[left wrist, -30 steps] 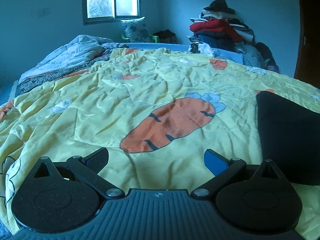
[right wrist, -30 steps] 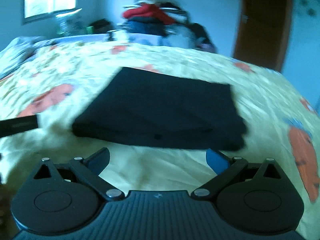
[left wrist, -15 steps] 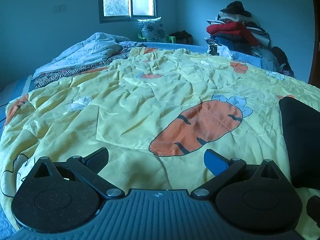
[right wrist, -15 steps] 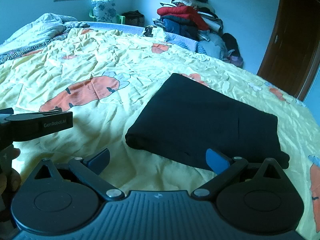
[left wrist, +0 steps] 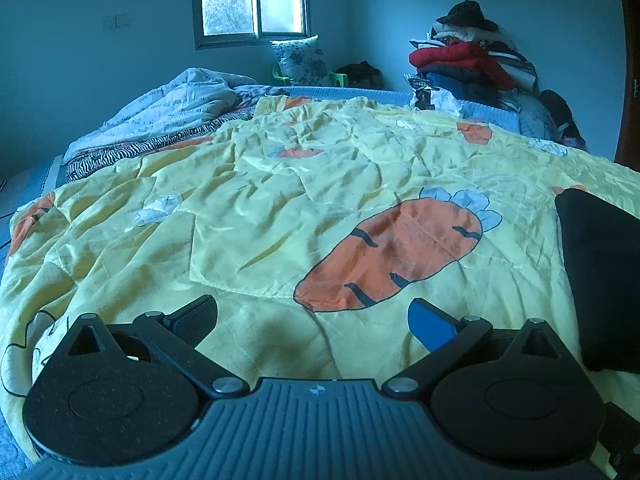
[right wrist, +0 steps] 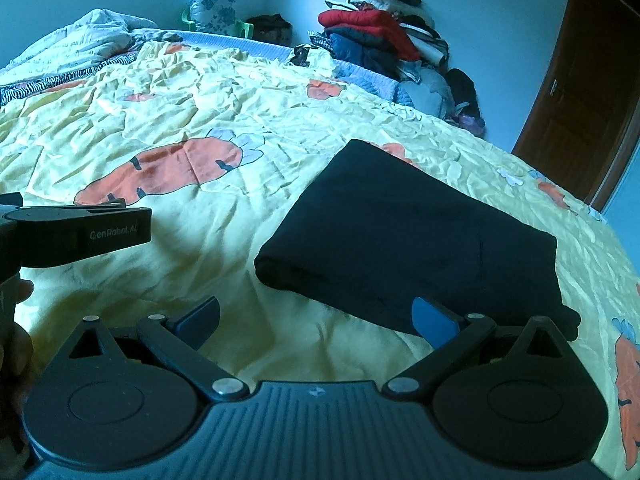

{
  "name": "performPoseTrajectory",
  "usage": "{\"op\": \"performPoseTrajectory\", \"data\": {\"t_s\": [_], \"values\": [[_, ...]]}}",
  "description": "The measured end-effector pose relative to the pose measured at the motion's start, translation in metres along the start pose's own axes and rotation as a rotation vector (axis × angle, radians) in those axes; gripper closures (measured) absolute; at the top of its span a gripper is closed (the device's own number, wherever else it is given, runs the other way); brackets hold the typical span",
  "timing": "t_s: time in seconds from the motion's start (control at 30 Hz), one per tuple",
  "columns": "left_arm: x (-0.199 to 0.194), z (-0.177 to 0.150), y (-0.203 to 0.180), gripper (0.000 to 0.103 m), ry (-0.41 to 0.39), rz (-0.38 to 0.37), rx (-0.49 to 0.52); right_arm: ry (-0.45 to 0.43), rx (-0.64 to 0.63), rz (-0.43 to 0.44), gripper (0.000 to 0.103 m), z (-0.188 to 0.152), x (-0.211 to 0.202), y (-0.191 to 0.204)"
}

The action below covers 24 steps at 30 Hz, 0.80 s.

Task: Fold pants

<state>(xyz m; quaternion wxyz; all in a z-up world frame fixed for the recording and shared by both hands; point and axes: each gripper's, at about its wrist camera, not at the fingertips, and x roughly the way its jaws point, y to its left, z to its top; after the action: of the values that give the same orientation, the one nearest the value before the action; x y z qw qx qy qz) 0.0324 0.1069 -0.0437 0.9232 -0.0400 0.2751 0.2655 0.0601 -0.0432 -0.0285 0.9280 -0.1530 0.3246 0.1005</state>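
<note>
The black pants (right wrist: pixel 412 236) lie folded in a flat rectangle on the yellow carrot-print quilt (right wrist: pixel 200 120). In the left wrist view only their left edge (left wrist: pixel 600 272) shows at the far right. My right gripper (right wrist: pixel 316 316) is open and empty, held just in front of the pants' near edge, not touching them. My left gripper (left wrist: pixel 314 320) is open and empty above bare quilt to the left of the pants. Its body also shows in the right wrist view (right wrist: pixel 76 232) at the left edge.
A pile of clothes (right wrist: pixel 384 40) stands at the bed's far right corner. A crumpled white blanket (left wrist: pixel 180 108) lies at the far left. A brown door (right wrist: pixel 580 112) is on the right, a window (left wrist: pixel 252 0) at the back wall.
Both grippers have drawn back and up from the pants. The right wrist view has swung so the folded pants sit to the right; the left view now shows less of them.
</note>
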Motion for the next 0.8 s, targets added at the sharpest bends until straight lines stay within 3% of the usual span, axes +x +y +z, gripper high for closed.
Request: {"op": "performPoseTrajectory", "data": {"t_s": [0.8], "values": [[0.0006, -0.0011, -0.0018, 0.000, 0.008, -0.002, 0.010, 0.021, 0.050, 0.018, 0.000, -0.0025, 0.0038, -0.0065]]}}
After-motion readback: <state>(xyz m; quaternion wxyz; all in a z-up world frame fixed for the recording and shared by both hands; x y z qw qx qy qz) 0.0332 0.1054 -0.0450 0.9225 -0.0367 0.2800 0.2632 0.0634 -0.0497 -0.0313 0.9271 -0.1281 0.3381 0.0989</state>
